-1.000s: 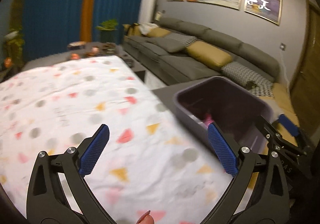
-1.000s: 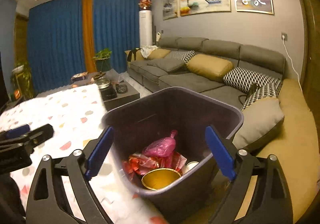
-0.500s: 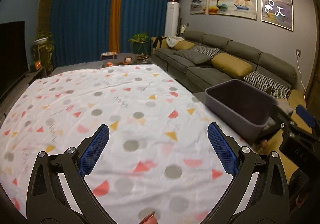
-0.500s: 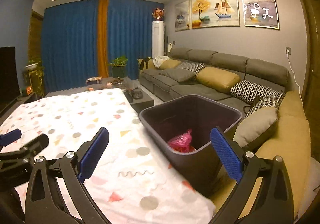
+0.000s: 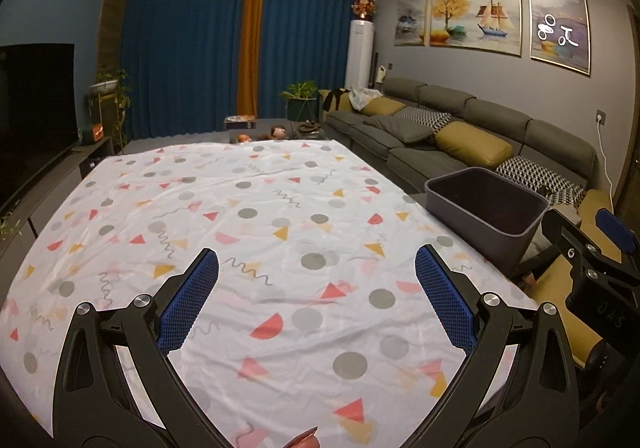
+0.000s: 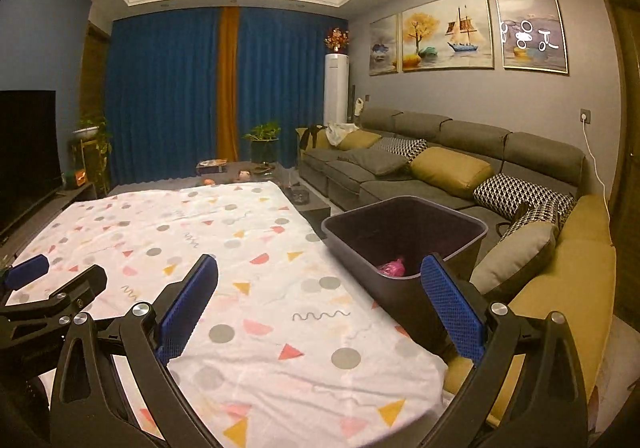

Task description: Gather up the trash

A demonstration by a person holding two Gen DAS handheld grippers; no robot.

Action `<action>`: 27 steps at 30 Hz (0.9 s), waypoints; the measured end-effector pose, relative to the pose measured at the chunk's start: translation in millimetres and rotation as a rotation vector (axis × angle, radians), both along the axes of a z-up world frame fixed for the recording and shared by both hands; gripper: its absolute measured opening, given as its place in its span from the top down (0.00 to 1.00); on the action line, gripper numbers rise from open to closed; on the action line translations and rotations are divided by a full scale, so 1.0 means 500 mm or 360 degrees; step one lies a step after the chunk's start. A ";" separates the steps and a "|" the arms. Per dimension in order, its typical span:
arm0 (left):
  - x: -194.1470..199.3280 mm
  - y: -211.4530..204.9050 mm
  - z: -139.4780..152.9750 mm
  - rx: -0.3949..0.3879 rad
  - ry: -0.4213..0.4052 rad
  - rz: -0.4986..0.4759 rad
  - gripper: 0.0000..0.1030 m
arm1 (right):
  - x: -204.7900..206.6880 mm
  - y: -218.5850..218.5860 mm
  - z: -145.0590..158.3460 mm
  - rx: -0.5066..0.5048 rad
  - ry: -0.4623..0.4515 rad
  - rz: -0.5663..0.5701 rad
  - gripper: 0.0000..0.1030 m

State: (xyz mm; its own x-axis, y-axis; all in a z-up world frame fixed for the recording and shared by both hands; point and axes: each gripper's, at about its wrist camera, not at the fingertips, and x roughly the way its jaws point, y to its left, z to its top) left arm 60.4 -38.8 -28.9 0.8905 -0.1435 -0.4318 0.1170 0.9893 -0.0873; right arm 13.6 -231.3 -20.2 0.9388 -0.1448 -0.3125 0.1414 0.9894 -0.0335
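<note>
Over the tablecloth (image 5: 256, 208) | left gripper (image 5: 316, 296) and right gripper (image 6: 320, 300) wide open, empty | pink trash (image 6: 392, 268) already in bin (image 6: 404, 232), right of table | cloth bare, seemingly done.

We see a patterned cloth (image 5: 260, 232) over the table, grey sofa (image 6: 440, 168) w/ mustard cushion (image 6: 452, 171) along the right wall, 3 paintings (image 6: 448, 36) above it, blue curtains (image 5: 180, 60) at the back, TV (image 5: 32, 112) at left.
</note>
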 end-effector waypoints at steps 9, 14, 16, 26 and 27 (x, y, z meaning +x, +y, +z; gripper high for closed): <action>-0.032 0.031 0.015 -0.0038 -0.0029 0.0040 0.06 | -0.023 0.028 0.014 -0.0004 -0.0036 0.0040 0.05; -0.037 0.038 0.017 -0.0048 -0.0035 0.0040 0.06 | -0.023 0.038 0.016 -0.0004 -0.0041 0.0049 0.05; -0.038 0.038 0.018 -0.0047 -0.0038 0.0037 0.06 | -0.023 0.038 0.015 -0.0005 -0.0041 0.0052 0.05; -0.044 0.045 0.023 -0.0066 -0.0045 0.0047 0.06 | -0.027 0.043 0.017 -0.0004 -0.0047 0.0059 0.05; -0.044 0.046 0.024 -0.0067 -0.0045 0.0048 0.06 | -0.027 0.043 0.017 -0.0002 -0.0046 0.0060 0.05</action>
